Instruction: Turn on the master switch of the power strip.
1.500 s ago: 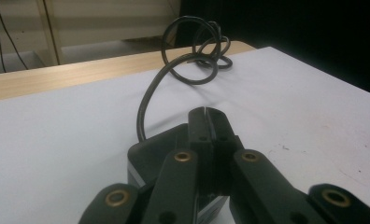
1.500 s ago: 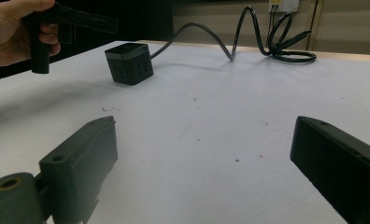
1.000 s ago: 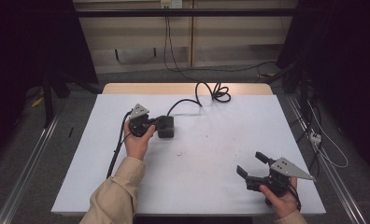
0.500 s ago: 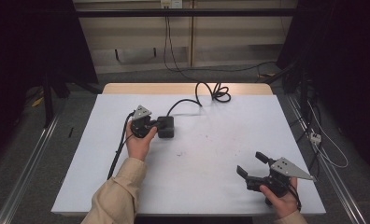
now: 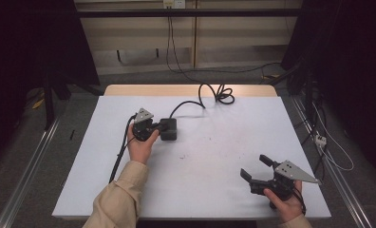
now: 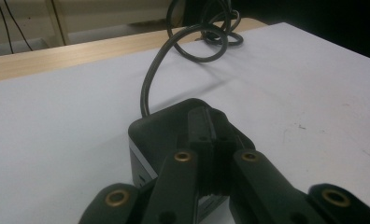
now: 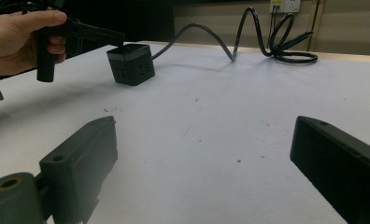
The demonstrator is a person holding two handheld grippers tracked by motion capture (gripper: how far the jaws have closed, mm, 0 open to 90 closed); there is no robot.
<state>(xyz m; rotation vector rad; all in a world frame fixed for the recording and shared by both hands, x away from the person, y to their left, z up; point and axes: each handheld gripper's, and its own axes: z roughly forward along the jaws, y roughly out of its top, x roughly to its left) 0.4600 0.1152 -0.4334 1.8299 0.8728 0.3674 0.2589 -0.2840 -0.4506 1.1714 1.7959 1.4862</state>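
- The left hand-held gripper (image 5: 154,129) is clenched, its two jaws pressed flat together with nothing between them; in the left gripper view the joined tips lie over the top of the black cube (image 6: 174,128).
- From the right gripper view those tips sit at the cube's upper near edge; whether they press on it or hover just above, I cannot tell.
- The cube (image 5: 168,128) stands on the white bench (image 5: 224,142), left of centre and toward the far half; its side faces carry socket slots.
- A black cord (image 5: 195,102) runs from the cube's far side to a loose coil (image 5: 221,93) at the bench's far edge, where a strip of bare wood shows.
- The right hand-held gripper (image 5: 256,167) is released, jaws wide apart, low over the near right corner of the bench and well apart from the cube.
- It holds nothing; bare, lightly speckled bench surface lies between its jaws.
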